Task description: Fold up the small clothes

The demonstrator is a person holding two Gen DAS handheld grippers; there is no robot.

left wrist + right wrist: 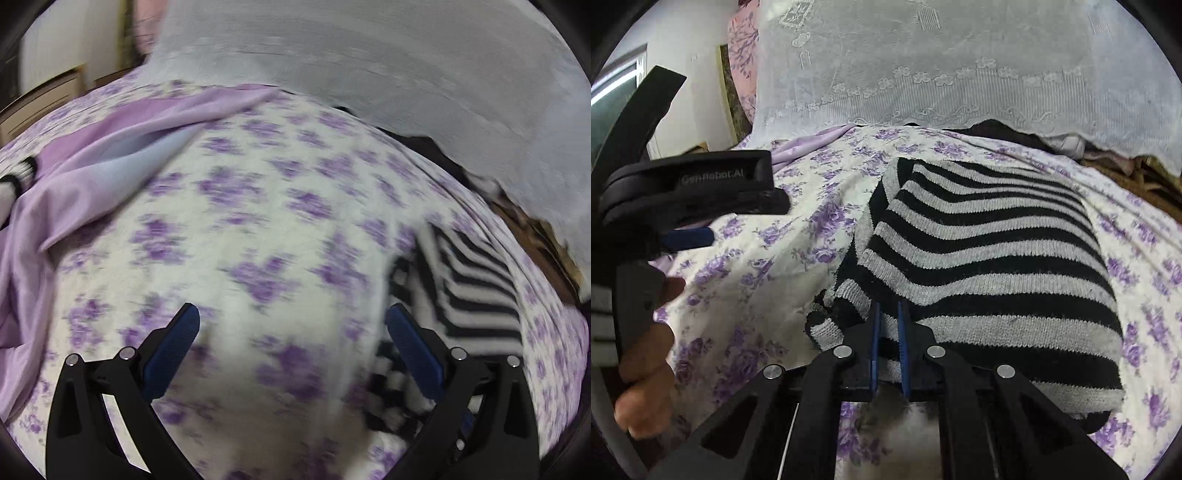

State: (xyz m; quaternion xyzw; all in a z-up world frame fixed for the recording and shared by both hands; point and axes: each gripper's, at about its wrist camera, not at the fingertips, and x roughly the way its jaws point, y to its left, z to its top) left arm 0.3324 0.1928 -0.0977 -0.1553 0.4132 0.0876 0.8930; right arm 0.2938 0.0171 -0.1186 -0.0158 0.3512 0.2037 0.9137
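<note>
A black-and-grey striped knit garment [990,258] lies folded on the floral bedsheet [768,258]. My right gripper [889,314] is shut on its near edge, with striped fabric pinched between the blue pads. In the left wrist view the same striped garment [476,295] lies just right of my left gripper [293,321]. That gripper hangs open over bare sheet [258,221] with nothing between its fingers. In the right wrist view one of the left gripper's blue pads [690,236] shows at the left, clear of the garment.
A lilac satin cloth [92,166] lies bunched at the sheet's left. A white lace drape [960,74] hangs along the far side, with dark and brown items [1137,173] under its hem. A person's hand [646,350] holds the left gripper's handle.
</note>
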